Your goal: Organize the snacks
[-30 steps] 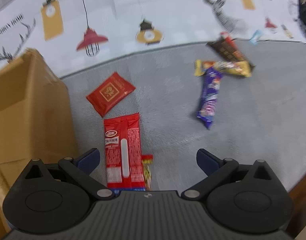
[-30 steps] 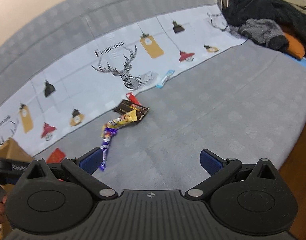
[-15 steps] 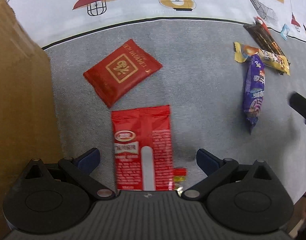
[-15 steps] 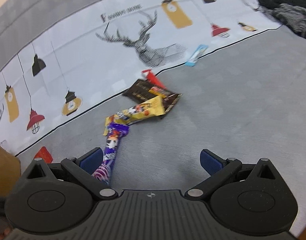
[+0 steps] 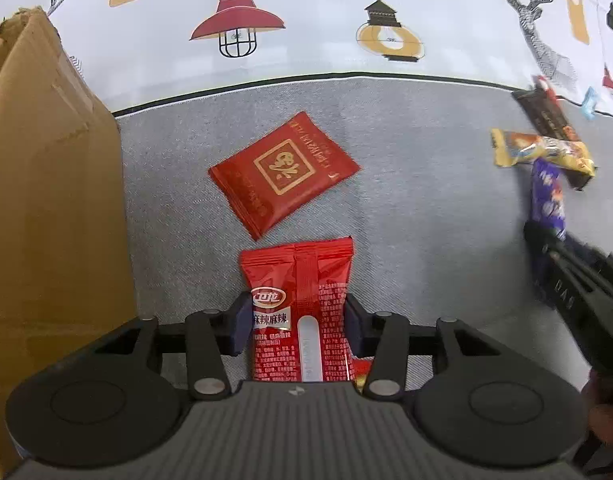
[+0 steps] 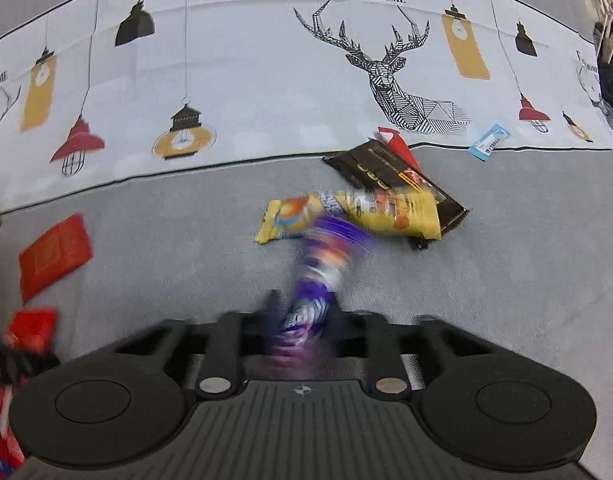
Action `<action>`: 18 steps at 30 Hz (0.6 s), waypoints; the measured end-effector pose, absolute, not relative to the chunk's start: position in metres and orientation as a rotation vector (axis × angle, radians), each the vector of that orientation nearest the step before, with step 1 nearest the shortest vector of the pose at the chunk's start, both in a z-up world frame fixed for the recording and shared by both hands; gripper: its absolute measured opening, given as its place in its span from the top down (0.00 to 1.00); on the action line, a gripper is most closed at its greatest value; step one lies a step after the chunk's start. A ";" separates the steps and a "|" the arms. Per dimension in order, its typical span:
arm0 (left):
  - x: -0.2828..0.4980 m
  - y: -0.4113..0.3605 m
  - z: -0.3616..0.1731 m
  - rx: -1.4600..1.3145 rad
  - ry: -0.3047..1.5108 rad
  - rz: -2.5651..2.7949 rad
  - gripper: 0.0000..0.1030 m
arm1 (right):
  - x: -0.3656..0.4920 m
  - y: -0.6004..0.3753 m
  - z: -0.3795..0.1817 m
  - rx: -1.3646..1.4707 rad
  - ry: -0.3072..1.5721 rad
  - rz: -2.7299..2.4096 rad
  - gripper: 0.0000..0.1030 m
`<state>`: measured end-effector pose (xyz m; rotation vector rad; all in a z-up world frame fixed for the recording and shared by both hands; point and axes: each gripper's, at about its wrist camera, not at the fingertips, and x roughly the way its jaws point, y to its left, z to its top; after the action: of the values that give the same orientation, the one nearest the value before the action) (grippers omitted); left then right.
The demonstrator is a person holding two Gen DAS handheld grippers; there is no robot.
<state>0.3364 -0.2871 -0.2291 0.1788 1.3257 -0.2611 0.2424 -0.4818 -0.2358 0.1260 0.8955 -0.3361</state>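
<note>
Closing jaws are seen on two glossy packets — the left gripper (image 5: 297, 326) around one red pouch (image 5: 298, 312), the right gripper (image 6: 302, 316) around one blurred purple bar (image 6: 318, 276); ahead, one flat red sachet (image 5: 284, 172) lies on grey cloth.

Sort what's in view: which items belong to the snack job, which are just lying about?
Job items:
- red snack packet, between the closing left jaws
- purple wrapper, between the closing right jaws
- flat red sachet
- yellow packet
- dark bar
- cardboard box

Lying about:
- dark clothing
</note>
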 end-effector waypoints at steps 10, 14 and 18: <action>0.277 -0.280 -0.150 0.137 1.168 -0.349 0.52 | 0.175 -0.478 -0.161 0.247 0.755 -0.379 0.84; 0.247 -0.265 -0.110 0.117 1.102 -0.358 0.52 | 0.150 -0.458 -0.125 0.246 0.692 -0.344 0.84; 0.217 -0.240 -0.074 0.110 1.048 -0.348 0.52 | 0.119 -0.429 -0.094 0.244 0.656 -0.276 0.84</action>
<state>0.2168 -0.2400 -0.0742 0.1100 1.0482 -0.3484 0.1195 -0.4288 -0.0943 0.2439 0.6562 -0.2758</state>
